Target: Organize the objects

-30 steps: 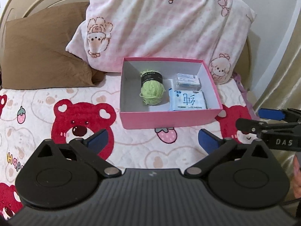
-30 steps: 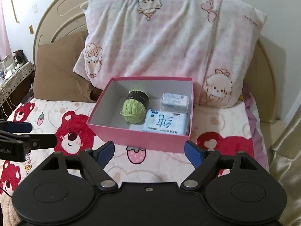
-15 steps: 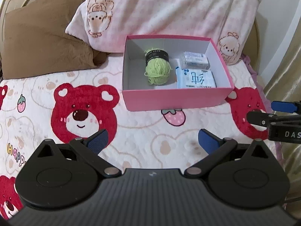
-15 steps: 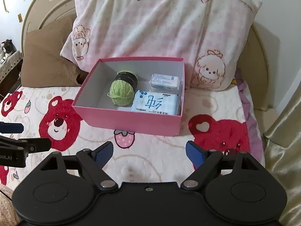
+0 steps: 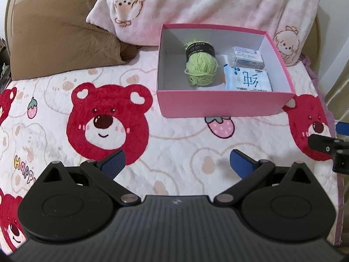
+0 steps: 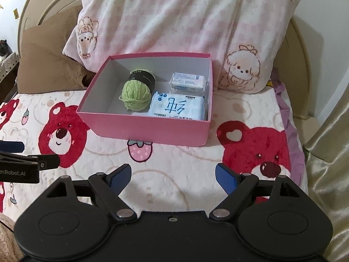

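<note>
An open pink box (image 5: 222, 104) (image 6: 152, 126) sits on the bed in front of the pillows. Inside it lie a green yarn ball with a black band (image 5: 201, 65) (image 6: 137, 92), a blue tissue pack (image 5: 248, 79) (image 6: 176, 108) and a small wrapped white pack (image 5: 247, 56) (image 6: 188, 81). My left gripper (image 5: 177, 162) is open and empty above the blanket, short of the box. My right gripper (image 6: 173, 174) is open and empty, also short of the box. Each gripper's tip shows at the edge of the other's view.
The bed is covered by a white blanket with red bear prints (image 5: 109, 118) (image 6: 259, 152). A pink-checked pillow (image 6: 185, 21) and a brown pillow (image 5: 59, 35) lean on the headboard behind the box. A gold curtain (image 6: 327, 152) hangs at the right.
Both grippers have tilted downward and moved a little closer to the bed, so the box sits higher and larger in view. Both stay open and empty. The box contents have not moved.
</note>
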`<action>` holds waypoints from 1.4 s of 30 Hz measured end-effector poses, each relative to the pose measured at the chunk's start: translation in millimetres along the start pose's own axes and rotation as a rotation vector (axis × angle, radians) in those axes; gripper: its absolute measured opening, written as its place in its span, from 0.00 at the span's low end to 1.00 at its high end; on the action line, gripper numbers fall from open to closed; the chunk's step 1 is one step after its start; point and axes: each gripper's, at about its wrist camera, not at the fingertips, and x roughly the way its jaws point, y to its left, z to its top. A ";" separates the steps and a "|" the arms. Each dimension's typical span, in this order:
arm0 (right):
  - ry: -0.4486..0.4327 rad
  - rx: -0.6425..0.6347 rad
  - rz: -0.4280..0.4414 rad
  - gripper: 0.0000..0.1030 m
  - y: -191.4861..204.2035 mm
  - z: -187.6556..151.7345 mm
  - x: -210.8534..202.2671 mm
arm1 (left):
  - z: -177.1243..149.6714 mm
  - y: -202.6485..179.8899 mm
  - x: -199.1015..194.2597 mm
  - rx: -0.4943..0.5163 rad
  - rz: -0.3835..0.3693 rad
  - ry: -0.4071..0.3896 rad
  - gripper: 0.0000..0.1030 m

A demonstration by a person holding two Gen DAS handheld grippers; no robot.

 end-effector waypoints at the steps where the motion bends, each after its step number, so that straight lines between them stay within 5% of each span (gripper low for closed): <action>1: 0.003 -0.002 -0.003 0.85 0.5 0.0 1.4 | -0.2 0.4 1.2 -0.003 0.003 0.001 1.00; 42: 0.011 0.016 -0.062 0.85 -15.2 -4.4 3.1 | -13.1 -4.6 2.9 -0.007 -0.043 0.012 1.00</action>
